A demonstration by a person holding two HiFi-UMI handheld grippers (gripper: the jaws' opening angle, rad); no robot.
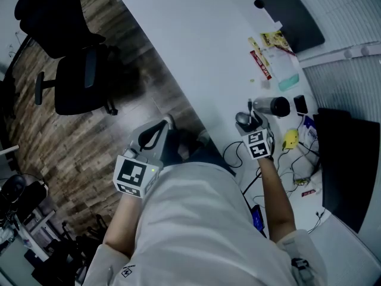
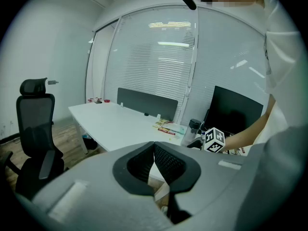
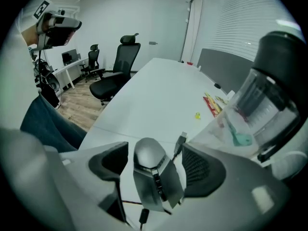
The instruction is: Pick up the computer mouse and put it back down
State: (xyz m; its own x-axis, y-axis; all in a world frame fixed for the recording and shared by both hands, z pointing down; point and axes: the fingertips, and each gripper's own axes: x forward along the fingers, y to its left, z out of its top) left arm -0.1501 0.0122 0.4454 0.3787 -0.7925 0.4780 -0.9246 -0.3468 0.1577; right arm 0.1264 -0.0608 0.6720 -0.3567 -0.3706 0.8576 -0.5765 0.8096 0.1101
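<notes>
A grey computer mouse (image 1: pixel 243 120) lies on the white desk (image 1: pixel 196 34) near its front edge. My right gripper (image 1: pixel 247 124) reaches down over it. In the right gripper view the mouse (image 3: pixel 148 154) sits between the two jaws of that gripper (image 3: pixel 155 171), which stands open with a narrow gap showing on each side. The mouse's cable runs back under the gripper. My left gripper (image 1: pixel 166 124) hangs off the desk's edge over the wooden floor, its dark pads (image 2: pixel 166 163) pressed together with nothing in them.
A clear bottle with a black lid (image 1: pixel 272 106) lies just right of the mouse, close to the right jaw (image 3: pixel 269 95). A loose USB plug (image 3: pixel 181 141), cables, a yellow item (image 1: pixel 290 139), a phone (image 1: pixel 300 104), snack packets (image 1: pixel 262 55) and a monitor (image 1: pixel 345 159) crowd the right side. An office chair (image 1: pixel 77 70) stands on the floor.
</notes>
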